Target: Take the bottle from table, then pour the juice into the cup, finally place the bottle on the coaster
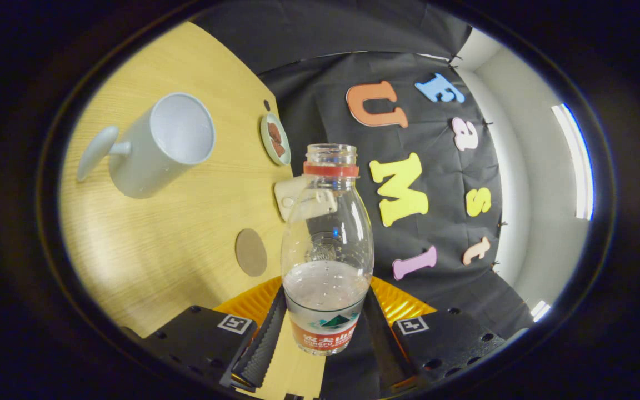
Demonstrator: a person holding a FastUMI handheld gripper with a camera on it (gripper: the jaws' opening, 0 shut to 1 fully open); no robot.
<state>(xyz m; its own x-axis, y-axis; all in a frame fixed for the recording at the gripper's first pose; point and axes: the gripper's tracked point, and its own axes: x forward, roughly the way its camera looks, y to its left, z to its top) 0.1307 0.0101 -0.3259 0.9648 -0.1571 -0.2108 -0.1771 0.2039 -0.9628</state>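
Clamping the clear ribbed plastic bottle (326,250), the gripper (324,333) faces a smooth cylindrical cup (159,147).

This is a staged recording booth rather than a lived-in room: a black cloth (320,111) is pinned up as a backdrop wall behind a pale wood-grain table (148,250), with plain white wall (525,183) and a bright strip light (575,161) beyond the cloth's edge. The tabletop carries a sparse set of household props laid well apart: a white cup (156,144), a round coaster (251,252) and a small dish (275,139) holding something brown.
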